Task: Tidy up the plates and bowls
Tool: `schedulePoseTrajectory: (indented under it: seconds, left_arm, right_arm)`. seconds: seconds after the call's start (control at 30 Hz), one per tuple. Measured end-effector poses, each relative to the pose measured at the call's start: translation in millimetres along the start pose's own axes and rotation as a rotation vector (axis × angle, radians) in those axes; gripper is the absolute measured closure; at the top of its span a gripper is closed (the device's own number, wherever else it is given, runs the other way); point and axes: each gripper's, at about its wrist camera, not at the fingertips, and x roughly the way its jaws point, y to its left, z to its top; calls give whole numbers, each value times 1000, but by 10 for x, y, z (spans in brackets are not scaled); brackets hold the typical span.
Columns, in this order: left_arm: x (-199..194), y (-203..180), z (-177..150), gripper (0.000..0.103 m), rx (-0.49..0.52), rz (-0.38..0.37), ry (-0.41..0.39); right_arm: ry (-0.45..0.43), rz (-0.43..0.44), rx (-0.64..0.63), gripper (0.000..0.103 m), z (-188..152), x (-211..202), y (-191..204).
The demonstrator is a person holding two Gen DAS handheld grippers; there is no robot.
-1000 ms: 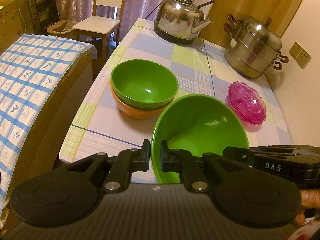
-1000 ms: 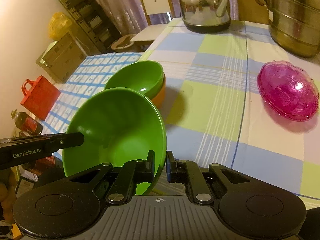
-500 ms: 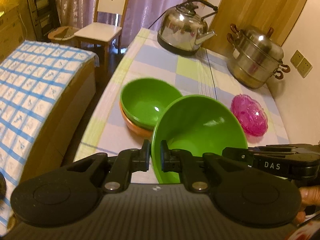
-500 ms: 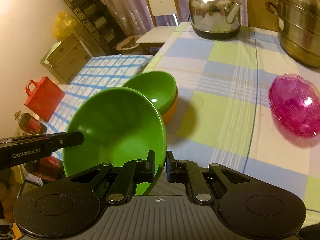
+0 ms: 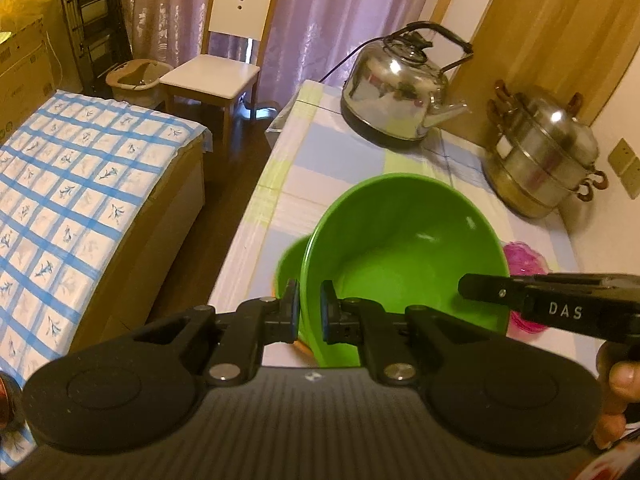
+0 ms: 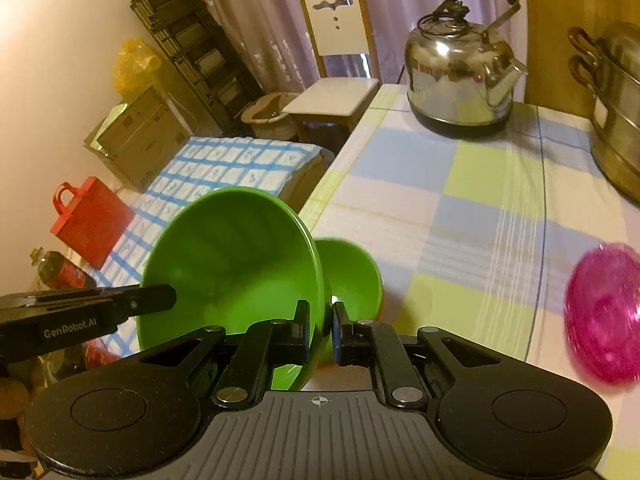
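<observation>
A large green bowl (image 5: 404, 256) hangs in the air, held by both grippers on opposite sides of its rim. My left gripper (image 5: 309, 312) is shut on its left rim; my right gripper (image 6: 321, 332) is shut on the right rim of the same bowl (image 6: 236, 256). Beneath it on the checked tablecloth sits a smaller green bowl (image 6: 352, 276) nested in an orange bowl (image 6: 382, 307), mostly hidden in the left wrist view. A pink glass dish (image 6: 604, 316) lies to the right, seen as a pink dish (image 5: 524, 260) behind the right gripper's arm.
A steel kettle (image 5: 400, 92) and a stacked steel steamer pot (image 5: 544, 152) stand at the table's far end. Left of the table are a blue-checked covered bench (image 5: 72, 208), a white chair (image 5: 220, 64), a red bag (image 6: 90, 220) and cardboard boxes (image 6: 140, 136).
Both grippers have risen and pulled back with the large green bowl; the stacked green and orange bowls have slid under it, and the pink dish now sits lower and more hidden.
</observation>
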Motion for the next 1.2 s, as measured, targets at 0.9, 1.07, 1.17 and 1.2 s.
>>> schedulePoseTrajectory:
  seconds: [0.9, 1.07, 1.17, 1.2]
  left_arm:
    - [1069, 182, 63, 95, 9, 43, 150]
    - [1067, 168, 73, 94, -10, 47, 149]
    - [1038, 155, 70, 94, -16, 46, 133]
    - [1035, 158, 68, 94, -18, 44, 132]
  right_arm:
    - [149, -61, -24, 92, 130, 1114, -360]
    - [138, -56, -49, 90, 128, 1105, -344]
    - [94, -39, -47, 57, 120, 1054, -356]
    - [73, -42, -44, 42, 120, 1025, -361]
